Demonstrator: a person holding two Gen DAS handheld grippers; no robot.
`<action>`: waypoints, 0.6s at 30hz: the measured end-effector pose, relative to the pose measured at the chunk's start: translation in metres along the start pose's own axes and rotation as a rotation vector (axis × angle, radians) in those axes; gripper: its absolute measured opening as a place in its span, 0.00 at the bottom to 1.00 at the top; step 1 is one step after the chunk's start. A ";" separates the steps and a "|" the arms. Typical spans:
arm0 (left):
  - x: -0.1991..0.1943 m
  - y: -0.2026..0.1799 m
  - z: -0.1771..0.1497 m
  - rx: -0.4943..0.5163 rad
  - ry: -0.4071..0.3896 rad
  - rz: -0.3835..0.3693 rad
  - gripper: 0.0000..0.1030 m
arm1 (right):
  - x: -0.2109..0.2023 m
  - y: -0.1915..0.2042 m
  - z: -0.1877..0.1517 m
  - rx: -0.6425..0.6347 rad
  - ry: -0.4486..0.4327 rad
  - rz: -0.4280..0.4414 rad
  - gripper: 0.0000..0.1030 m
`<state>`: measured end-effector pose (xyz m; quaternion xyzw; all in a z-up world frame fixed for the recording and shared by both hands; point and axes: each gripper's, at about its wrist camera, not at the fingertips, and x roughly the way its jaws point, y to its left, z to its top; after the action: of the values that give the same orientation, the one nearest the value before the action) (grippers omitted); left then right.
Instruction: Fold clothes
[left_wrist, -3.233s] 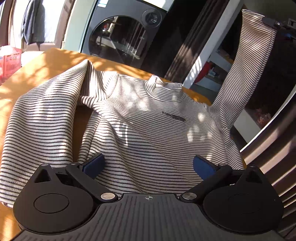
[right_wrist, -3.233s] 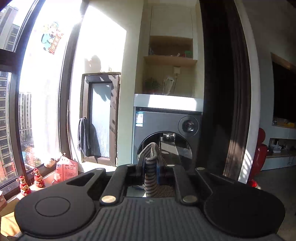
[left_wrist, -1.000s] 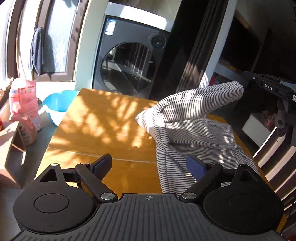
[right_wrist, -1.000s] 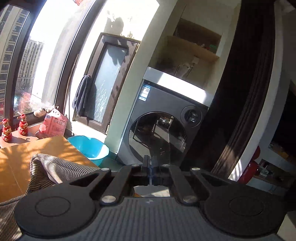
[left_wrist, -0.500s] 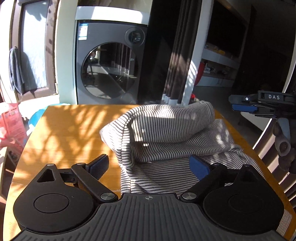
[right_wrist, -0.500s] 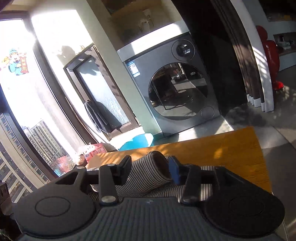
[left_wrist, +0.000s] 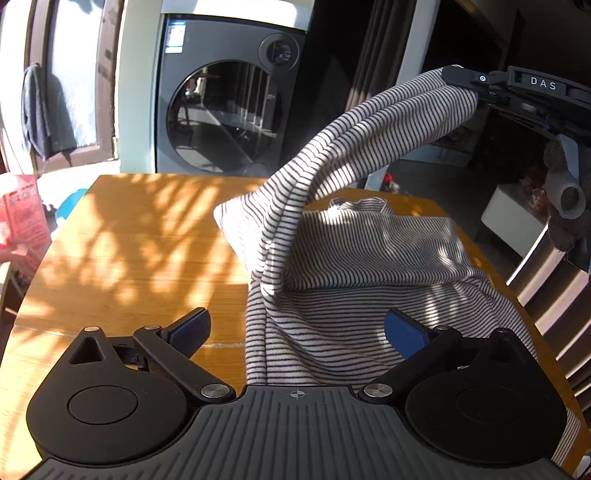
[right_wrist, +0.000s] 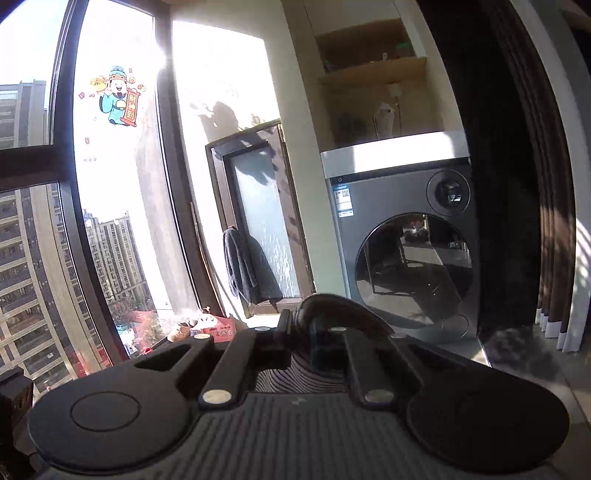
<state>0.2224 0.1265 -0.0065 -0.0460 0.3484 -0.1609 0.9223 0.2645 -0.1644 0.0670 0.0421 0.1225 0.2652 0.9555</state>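
Note:
A black-and-white striped shirt lies on the right half of the wooden table. One striped sleeve rises from it in an arc to the upper right. There my right gripper is closing, its jaws pressed on the sleeve's end. In the right wrist view the right gripper has its fingers close together with striped cloth between them. My left gripper hovers over the shirt's near left edge. Its jaws are opening wide, and the blue pads touch no cloth.
A grey washing machine stands beyond the table's far edge. A red packet and a blue basin sit off the table's left side. A dark towel hangs by the window. A gloved hand holds the right gripper.
Half a second ago the sleeve lay across the shirt between the right gripper's open jaws. Now those jaws have shut on it and lifted it up to the right.

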 end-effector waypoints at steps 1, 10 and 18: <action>0.001 -0.001 0.000 -0.001 -0.003 -0.002 1.00 | -0.009 0.000 -0.001 -0.062 -0.002 -0.034 0.08; 0.006 -0.018 0.005 0.054 -0.018 -0.050 1.00 | -0.042 -0.037 -0.088 -0.080 0.353 -0.222 0.21; 0.024 -0.046 0.019 0.113 -0.068 -0.128 1.00 | -0.011 -0.085 -0.094 0.424 0.280 -0.177 0.38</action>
<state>0.2398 0.0743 0.0019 -0.0215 0.3035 -0.2371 0.9226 0.2739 -0.2417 -0.0336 0.1934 0.3095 0.1523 0.9185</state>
